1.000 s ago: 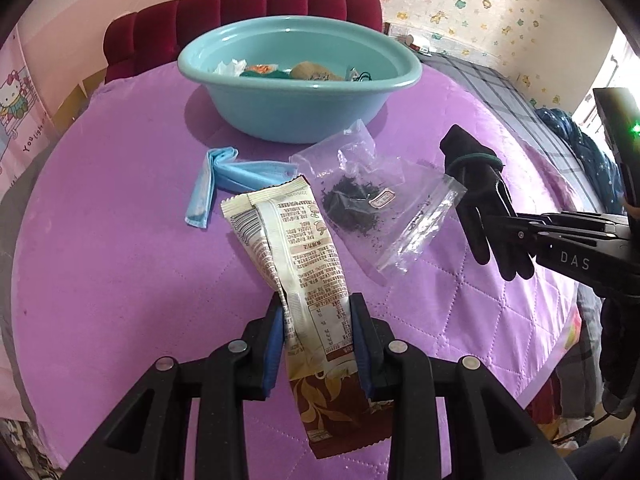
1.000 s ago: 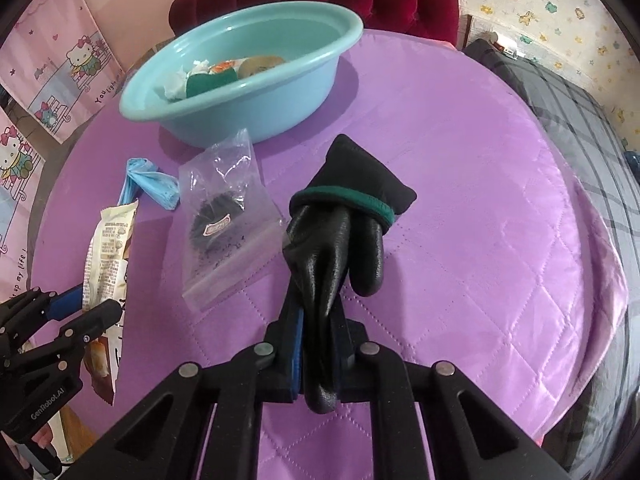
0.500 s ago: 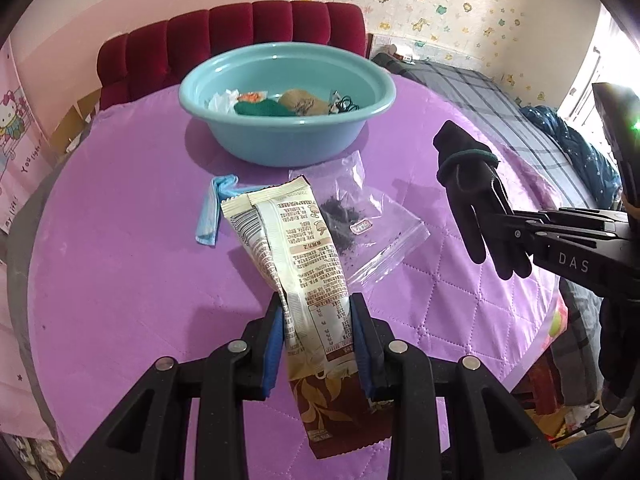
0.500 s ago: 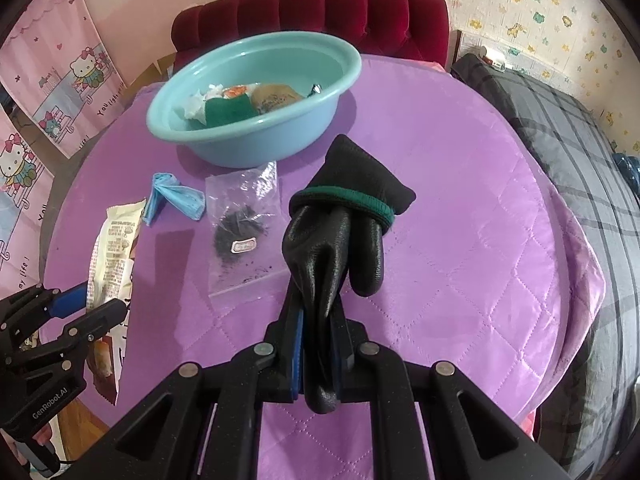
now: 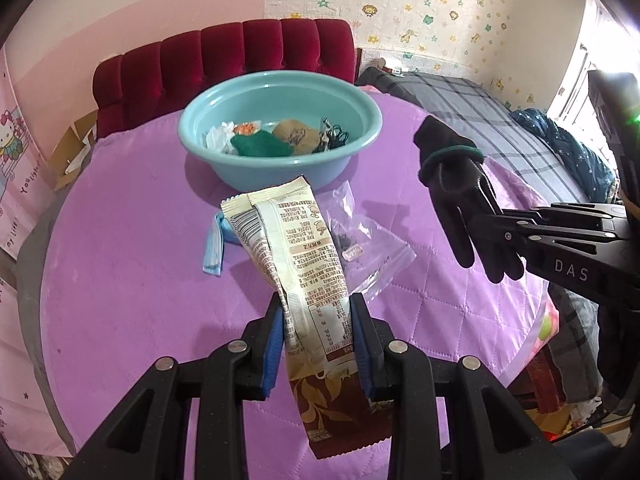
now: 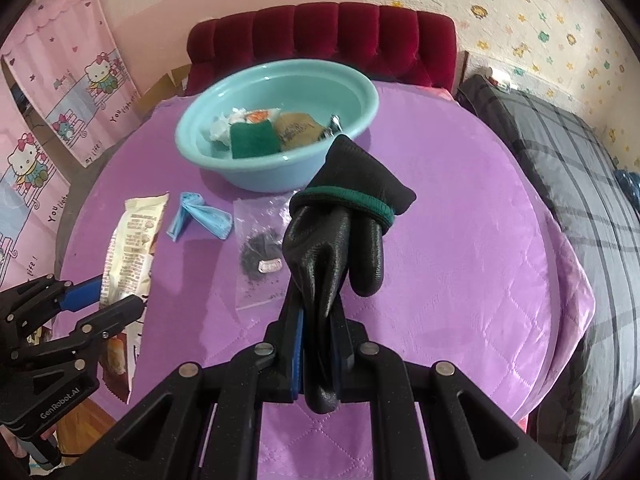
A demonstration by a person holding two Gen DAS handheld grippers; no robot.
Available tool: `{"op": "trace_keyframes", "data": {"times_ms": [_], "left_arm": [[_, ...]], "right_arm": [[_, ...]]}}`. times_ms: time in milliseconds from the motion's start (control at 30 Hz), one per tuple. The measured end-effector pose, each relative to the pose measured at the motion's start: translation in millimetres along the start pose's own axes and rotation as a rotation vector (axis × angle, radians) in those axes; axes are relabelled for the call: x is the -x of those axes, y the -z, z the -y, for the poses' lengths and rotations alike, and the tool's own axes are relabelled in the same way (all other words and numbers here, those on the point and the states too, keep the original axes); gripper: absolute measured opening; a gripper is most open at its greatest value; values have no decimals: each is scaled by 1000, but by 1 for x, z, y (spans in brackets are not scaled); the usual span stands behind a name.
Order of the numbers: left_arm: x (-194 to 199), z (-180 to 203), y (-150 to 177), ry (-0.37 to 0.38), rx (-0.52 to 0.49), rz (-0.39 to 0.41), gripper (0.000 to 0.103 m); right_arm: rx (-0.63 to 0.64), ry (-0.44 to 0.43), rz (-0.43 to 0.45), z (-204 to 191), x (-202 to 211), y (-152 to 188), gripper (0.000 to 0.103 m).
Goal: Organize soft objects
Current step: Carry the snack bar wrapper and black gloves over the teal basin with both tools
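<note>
My left gripper (image 5: 318,320) is shut on a cream and brown snack packet (image 5: 298,256) and holds it above the purple table (image 5: 120,260); both also show in the right wrist view, the packet (image 6: 134,248) at the left. My right gripper (image 6: 318,320) is shut on a black glove with a green cuff (image 6: 340,224), also held in the air; the glove also shows in the left wrist view (image 5: 456,184). A teal basin (image 5: 280,160) with several soft items stands at the table's far side.
A blue face mask (image 6: 198,218) and a clear zip bag with dark bits (image 6: 260,256) lie on the table in front of the basin (image 6: 276,172). A red sofa back (image 6: 320,40) stands behind. A plaid bed (image 6: 580,200) lies to the right.
Both grippers have risen and pulled back from the table with the packet and the glove, so the basin's inside shows more.
</note>
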State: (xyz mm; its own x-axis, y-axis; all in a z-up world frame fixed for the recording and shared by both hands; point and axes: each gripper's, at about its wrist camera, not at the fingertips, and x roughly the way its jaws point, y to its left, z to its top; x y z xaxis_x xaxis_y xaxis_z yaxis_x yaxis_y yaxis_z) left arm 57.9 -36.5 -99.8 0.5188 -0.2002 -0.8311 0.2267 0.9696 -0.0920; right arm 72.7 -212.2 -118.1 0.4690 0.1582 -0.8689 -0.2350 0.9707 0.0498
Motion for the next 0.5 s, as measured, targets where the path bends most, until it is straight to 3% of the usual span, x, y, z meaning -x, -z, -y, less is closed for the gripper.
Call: {"op": "trace_keyframes", "data": {"times_ms": [500], "left_arm": [[15,-12,-61,28,-30,42,34]], "right_arm": [[73,-57,53,-15,21,-61,11]]}}
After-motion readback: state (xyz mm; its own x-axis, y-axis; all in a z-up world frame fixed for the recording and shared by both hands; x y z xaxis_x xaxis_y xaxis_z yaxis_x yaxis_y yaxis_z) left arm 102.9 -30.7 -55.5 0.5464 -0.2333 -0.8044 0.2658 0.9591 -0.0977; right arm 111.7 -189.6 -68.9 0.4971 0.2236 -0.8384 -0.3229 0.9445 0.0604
